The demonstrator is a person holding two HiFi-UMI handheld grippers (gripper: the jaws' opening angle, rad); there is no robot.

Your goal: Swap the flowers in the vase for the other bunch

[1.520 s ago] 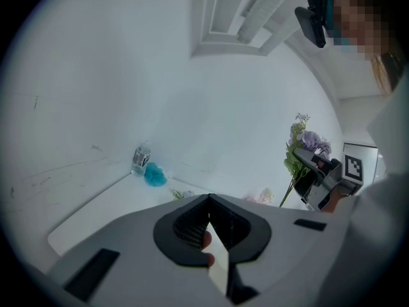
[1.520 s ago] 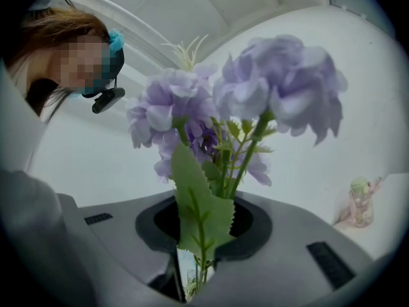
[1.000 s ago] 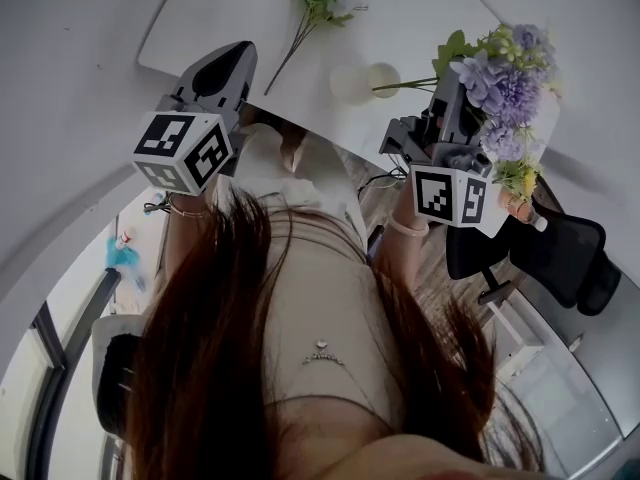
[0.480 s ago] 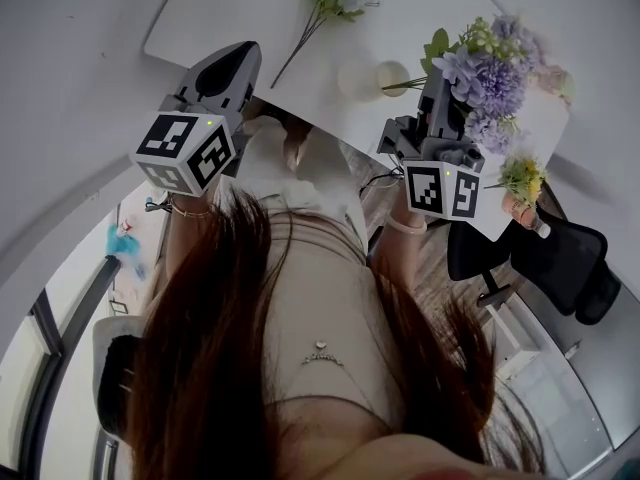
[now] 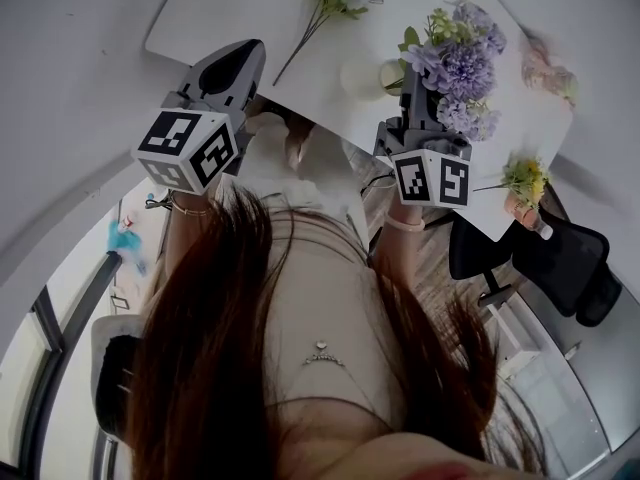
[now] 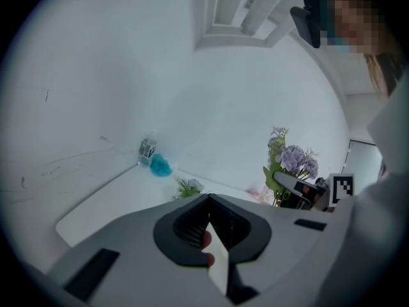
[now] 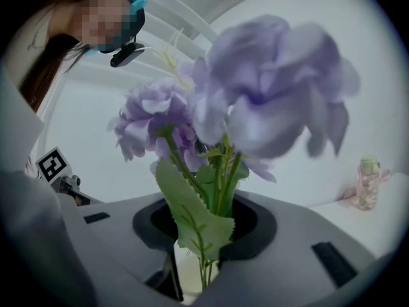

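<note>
light soft, cool and even in all three views; we can't place one source. the white table (image 5: 230,28) comes out bright and flat, with only faint shadows. the person's hair (image 5: 210,368) fills the lower head view as a dim mass. straight edges bow hard toward the head view's rim. both gripper views are fisheye, ringed by a black vignette. left gripper view pale, washed, low contrast. in the right gripper view the nearest purple bloom (image 7: 275,88) is smeared and out of focus; the serrated leaf (image 7: 192,216) is sharper.

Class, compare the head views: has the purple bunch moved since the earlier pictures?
Yes: the purple bunch has shifted left, closer to the white vase.
</note>
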